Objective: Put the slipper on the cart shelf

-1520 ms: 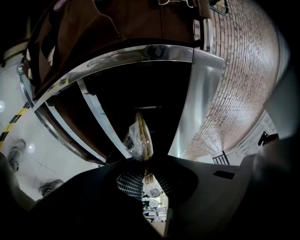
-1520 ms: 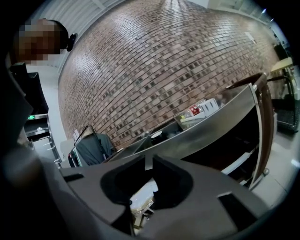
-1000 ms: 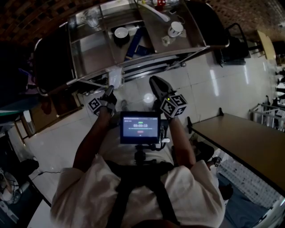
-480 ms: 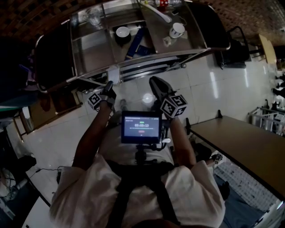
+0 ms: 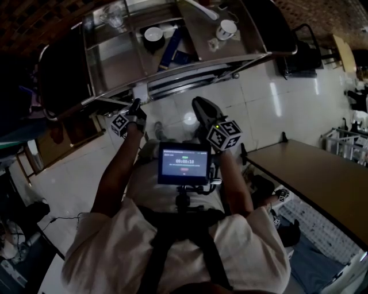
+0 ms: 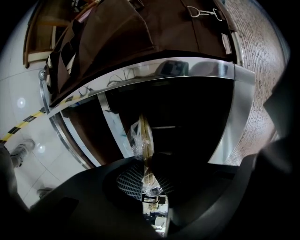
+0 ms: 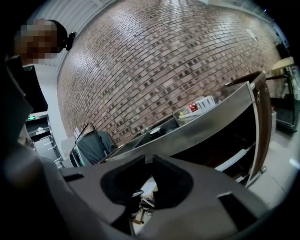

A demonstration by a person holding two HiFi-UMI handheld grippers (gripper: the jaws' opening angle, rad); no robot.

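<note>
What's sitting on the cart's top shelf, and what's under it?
On the top shelf: a glass, a dark bowl, a blue pack and a white mug. Underneath, the top shelf covers the lower shelves; whatever lies there cannot be seen.

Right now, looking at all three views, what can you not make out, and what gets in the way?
Cart lower shelves: head view, mostly covered by the top trays; left gripper view, lost in darkness.
Slipper: left gripper view, edge-on in clear wrap between the left gripper's closed jaws, so its shape is unclear.
Screen text: head view, too small.
Floor below the right gripper: right gripper view, blocked by its own body.
</note>
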